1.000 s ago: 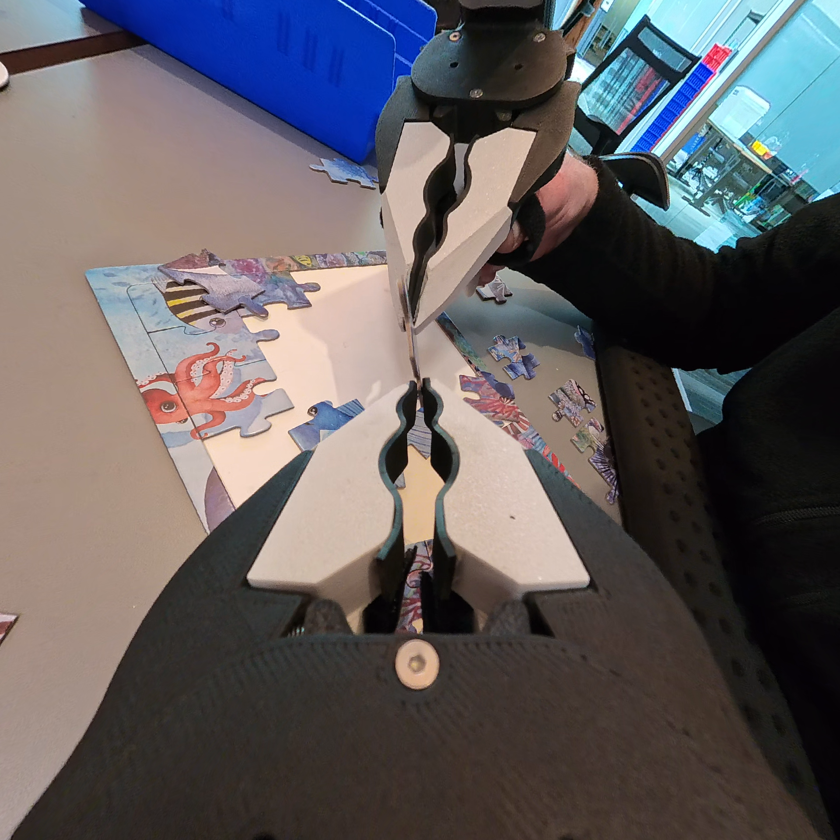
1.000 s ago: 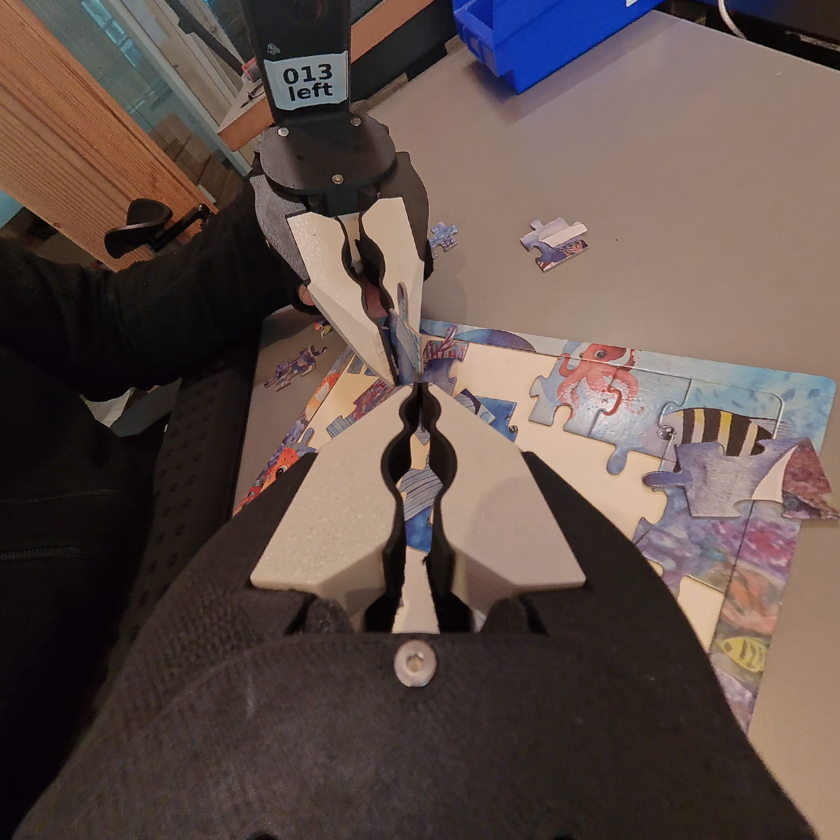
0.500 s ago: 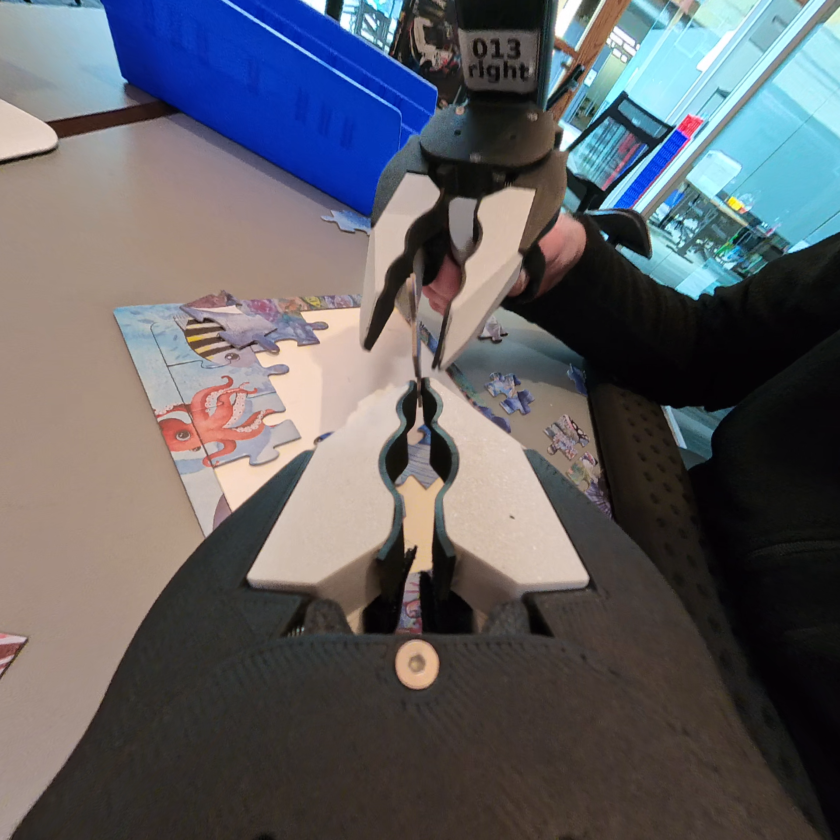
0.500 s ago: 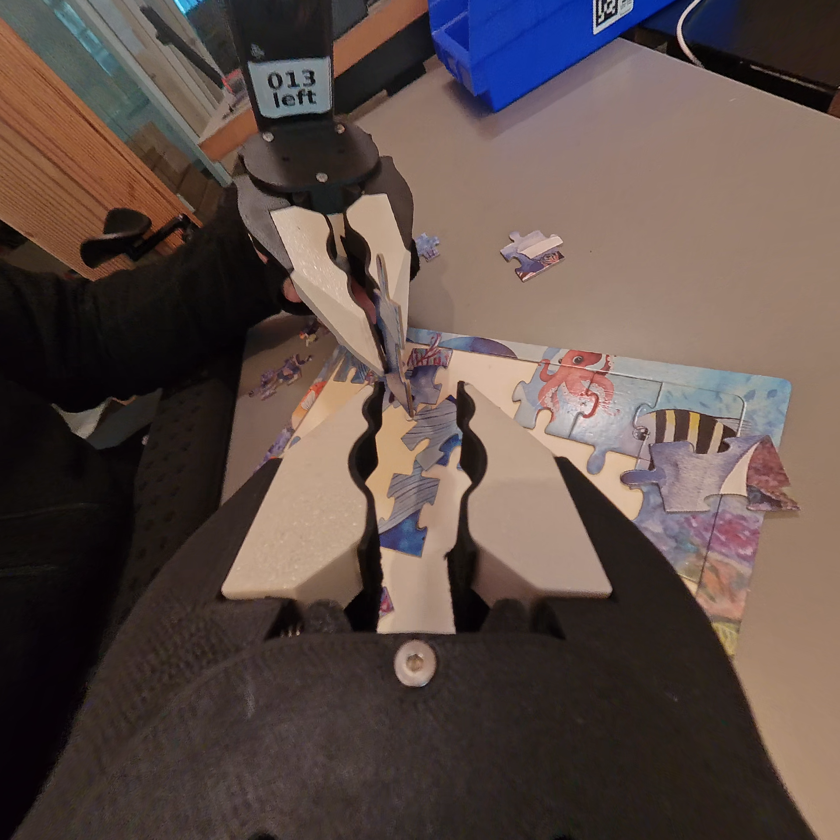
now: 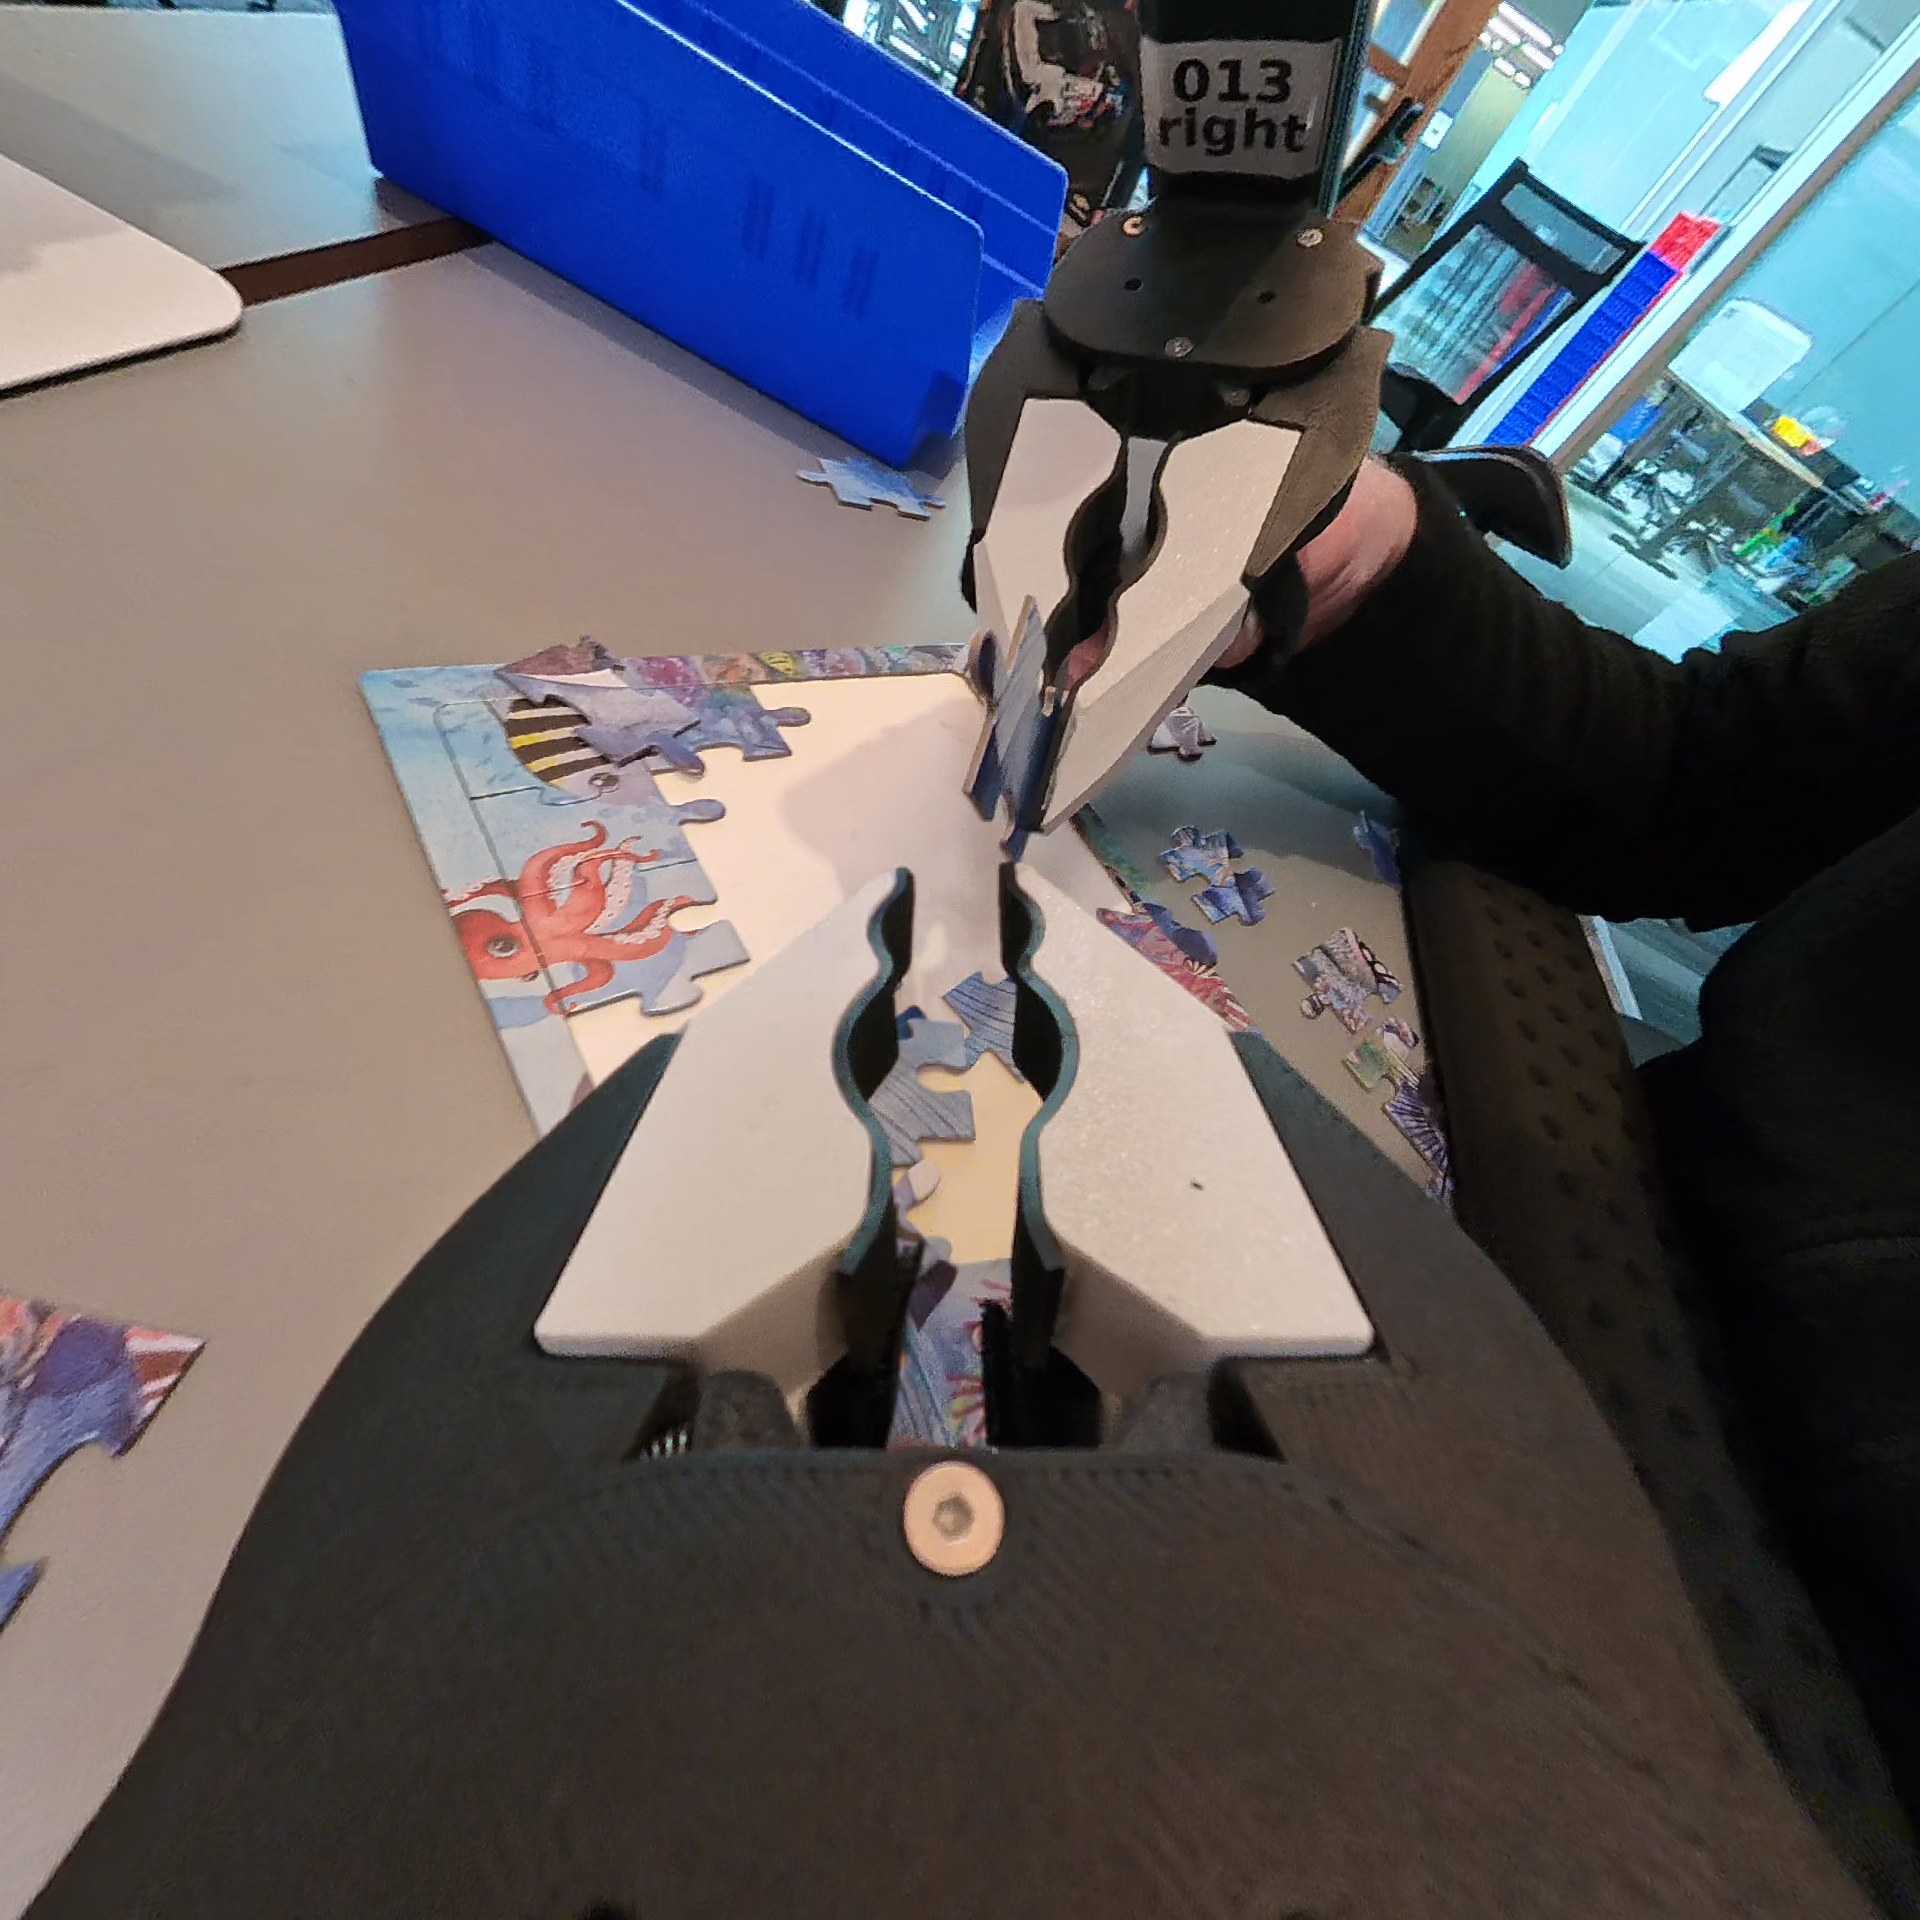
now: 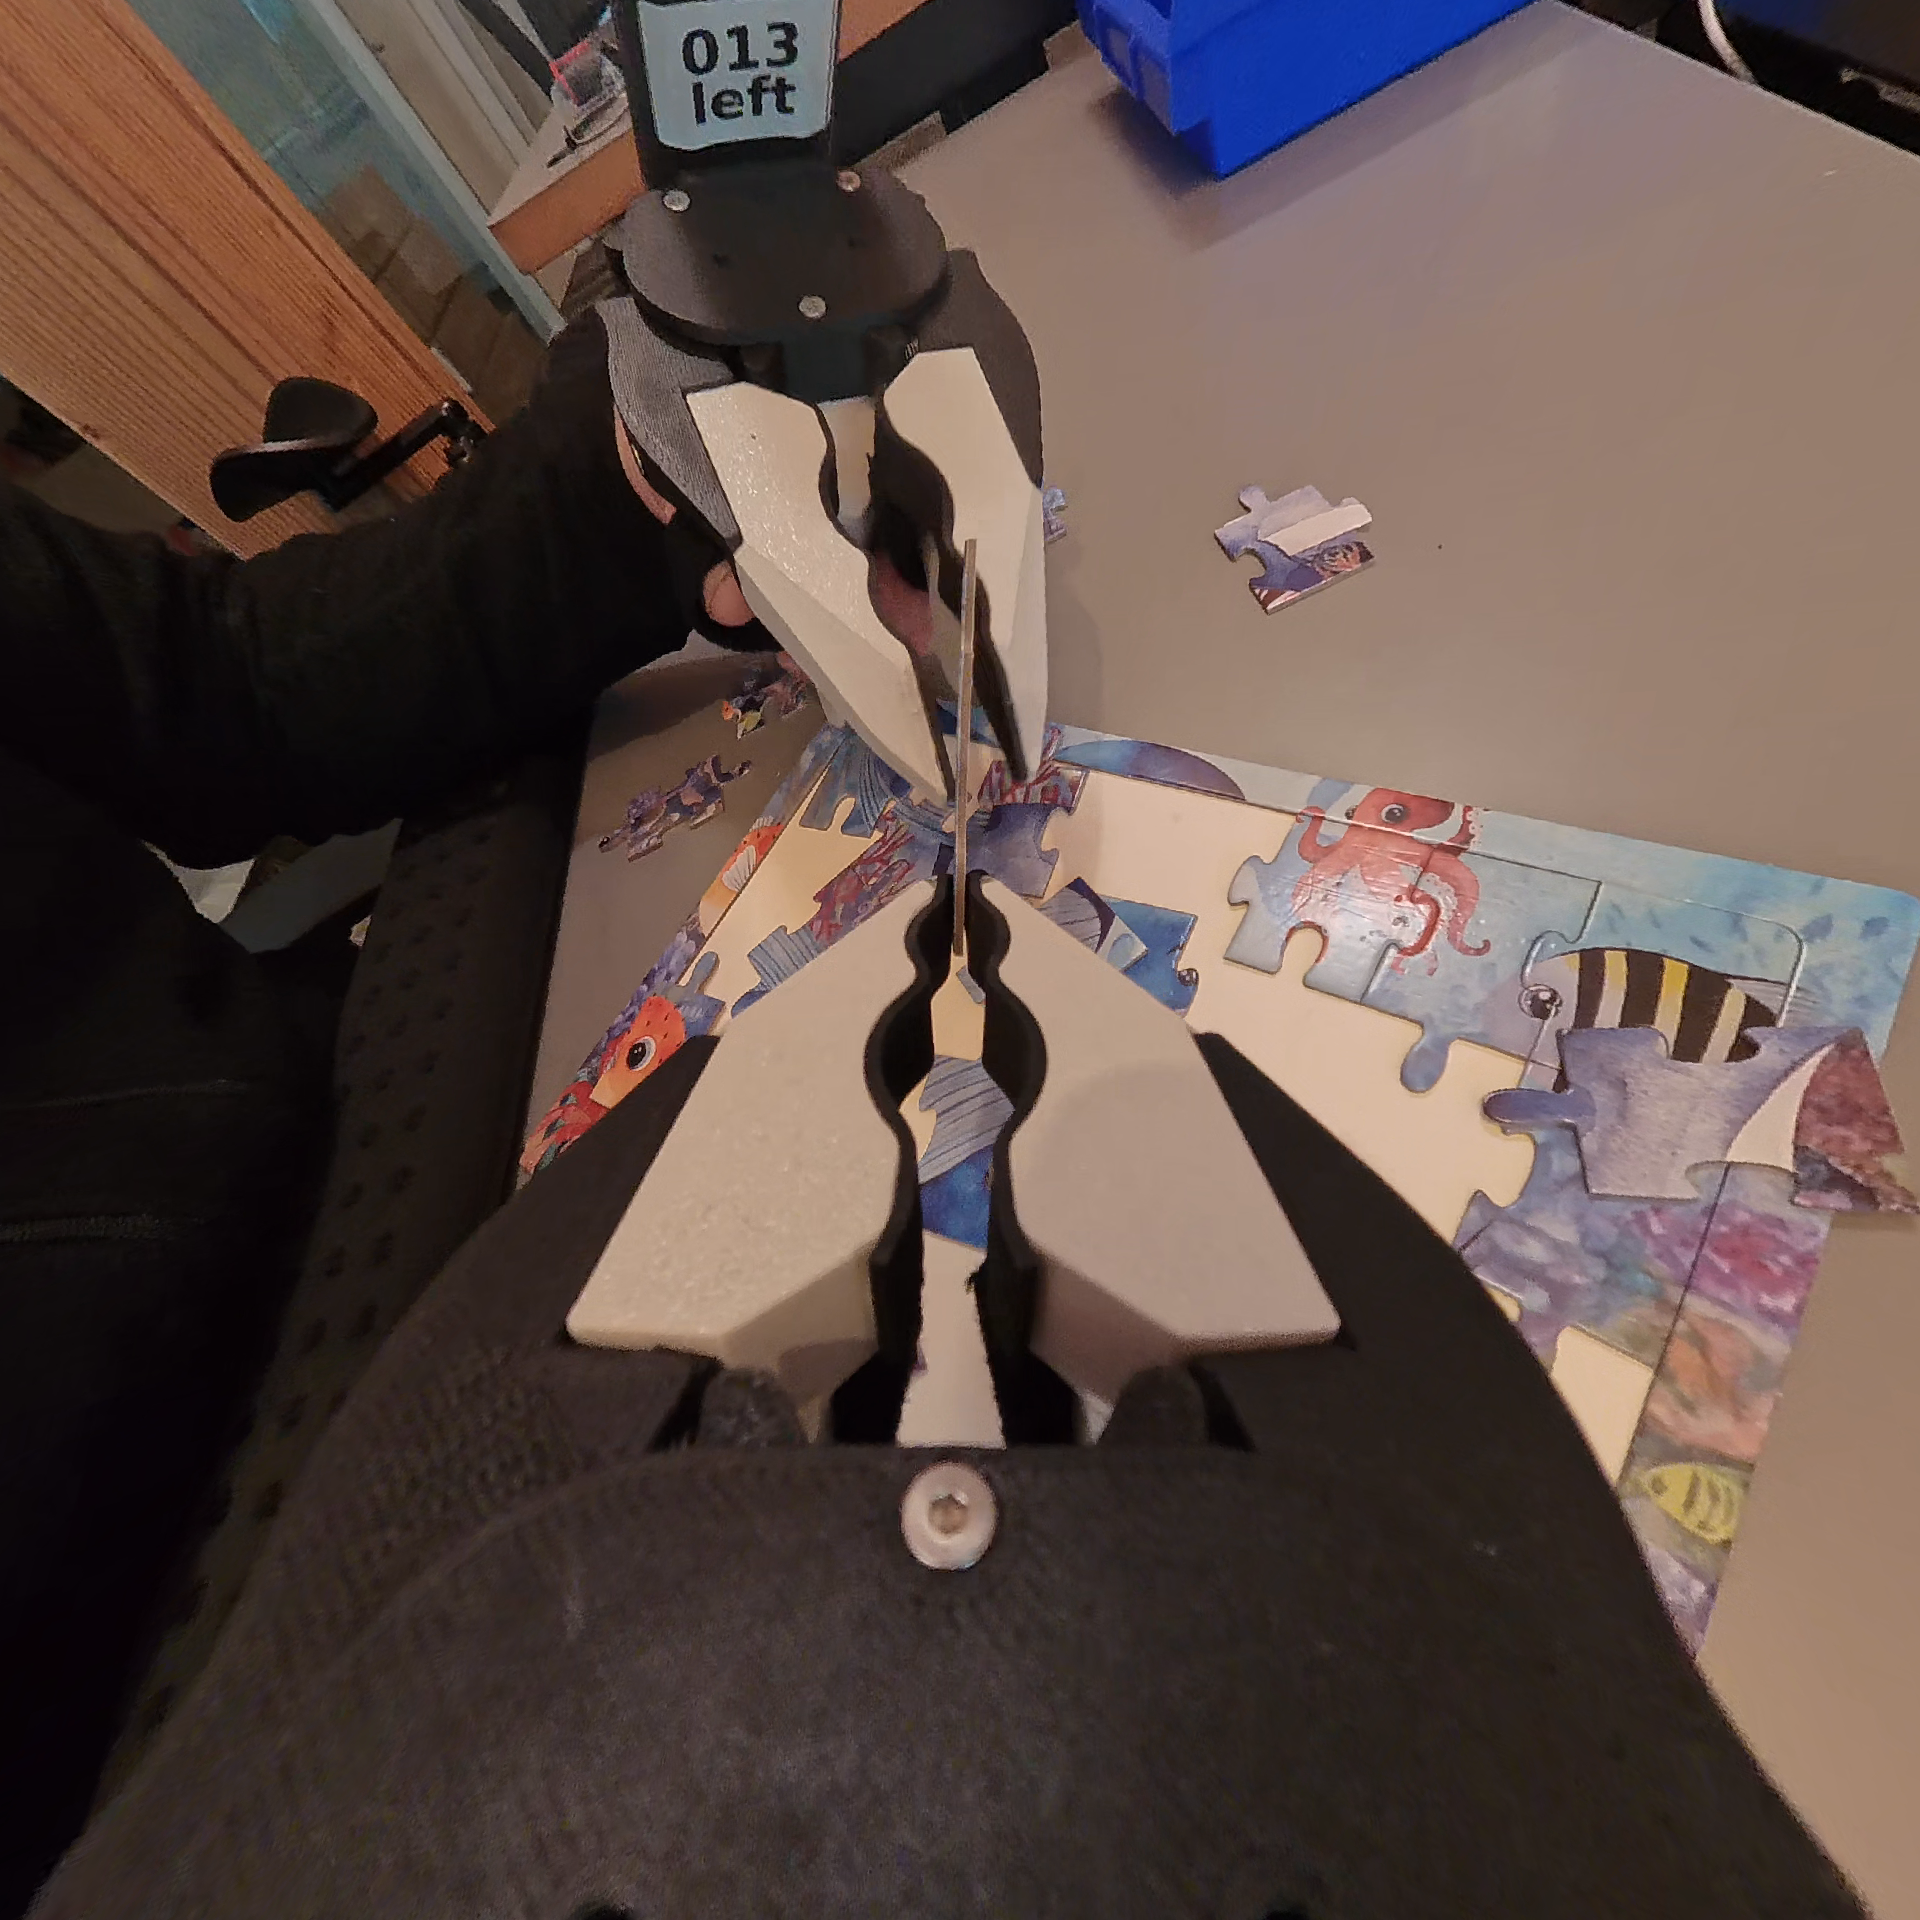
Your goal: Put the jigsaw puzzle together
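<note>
The puzzle board lies on the grey table with an octopus and a striped fish fitted along its far edge; it also shows in the right wrist view. My right gripper is shut on a blue puzzle piece, seen edge-on and held upright above the board. In the left wrist view the right gripper holds that piece just beyond my left gripper, which is open and empty. The left gripper's fingers stand on either side of the piece.
Loose pieces lie on the table near the person's side, by the blue bins and at the near left. One piece lies beyond the board. A curled piece rests on the fish. Blue bins stand behind. The tips of both grippers are at nearly the same place.
The left gripper held the piece half a second ago while the right was open. Now the right gripper has shut on the piece and the left has opened.
</note>
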The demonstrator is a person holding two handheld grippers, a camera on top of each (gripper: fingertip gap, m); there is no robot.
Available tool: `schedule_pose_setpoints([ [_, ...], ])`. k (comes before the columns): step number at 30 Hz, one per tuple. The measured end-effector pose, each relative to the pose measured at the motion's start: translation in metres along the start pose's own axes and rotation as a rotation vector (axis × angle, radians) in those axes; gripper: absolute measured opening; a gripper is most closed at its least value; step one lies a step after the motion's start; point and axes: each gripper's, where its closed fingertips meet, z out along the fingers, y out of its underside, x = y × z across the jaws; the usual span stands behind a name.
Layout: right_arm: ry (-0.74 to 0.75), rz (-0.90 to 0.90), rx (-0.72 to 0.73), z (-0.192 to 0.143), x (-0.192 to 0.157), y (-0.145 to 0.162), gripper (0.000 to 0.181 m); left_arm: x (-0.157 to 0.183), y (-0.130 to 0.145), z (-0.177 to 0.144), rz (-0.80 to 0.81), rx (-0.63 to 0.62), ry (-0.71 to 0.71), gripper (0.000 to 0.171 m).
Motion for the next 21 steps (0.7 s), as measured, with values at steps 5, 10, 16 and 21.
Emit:
schedule_pose_setpoints([
  [5,-0.023,0.029,-0.061,0.005,-0.001,0.012,0.000,0.003,-0.008,-0.007,-0.002,0.042,0.021,0.019],
  [10,-0.031,0.022,-0.094,0.008,-0.003,0.017,0.000,0.008,-0.003,-0.001,0.022,0.019,0.040,0.002],
  [16,0.089,-0.006,-0.031,0.001,0.015,0.005,0.025,0.002,-0.018,-0.005,-0.031,0.095,0.029,0.000],
  [21,0.316,-0.232,-0.091,0.001,0.028,0.001,0.046,-0.008,-0.029,-0.003,-0.153,0.179,0.031,0.000],
])
